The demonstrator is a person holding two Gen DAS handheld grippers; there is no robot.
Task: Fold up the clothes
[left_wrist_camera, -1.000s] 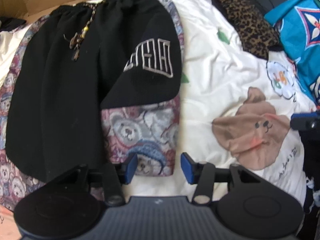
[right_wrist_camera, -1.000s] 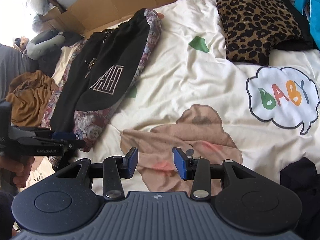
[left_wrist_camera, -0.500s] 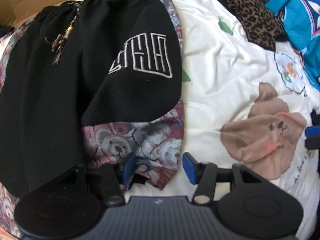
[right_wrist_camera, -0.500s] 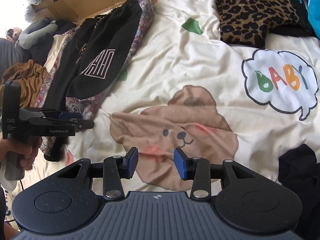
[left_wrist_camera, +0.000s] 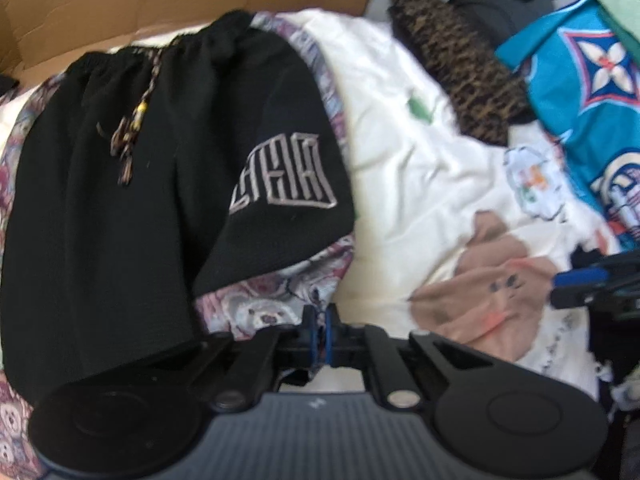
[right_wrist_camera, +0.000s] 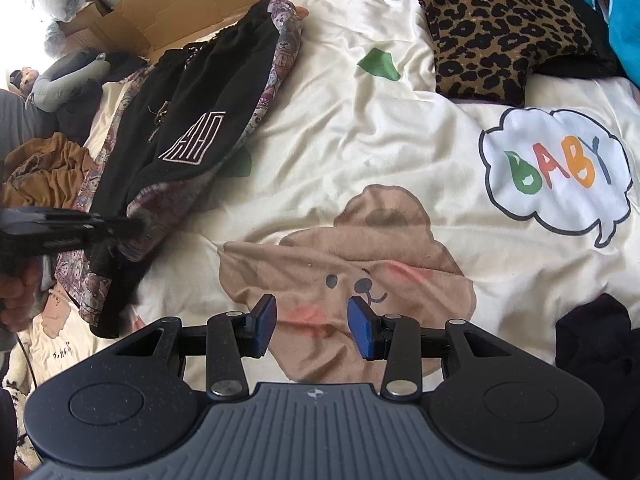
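Garment: your soft, limp bear-print patterned cloth (left_wrist_camera: 276, 308) lies on the bed under the black shorts (left_wrist_camera: 132, 208)
Left gripper (left_wrist_camera: 319, 334): jaws clenched on its near hem
Right gripper (right_wrist_camera: 312, 326): jaws released; take the far corner

Matt black knit shorts (left_wrist_camera: 120, 216), smooth cream cotton bedsheet (right_wrist_camera: 360, 128), brown cardboard (left_wrist_camera: 160, 4)

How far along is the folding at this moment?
Early. Already done, it seems: the black shorts lie with one leg doubled over, on the bear-print garment. In hand: the left tongs are shut on that garment's near corner. The right tongs are open and empty over the bedspread. Left: folding the bear-print garment, plus the brown garment heaped beyond.
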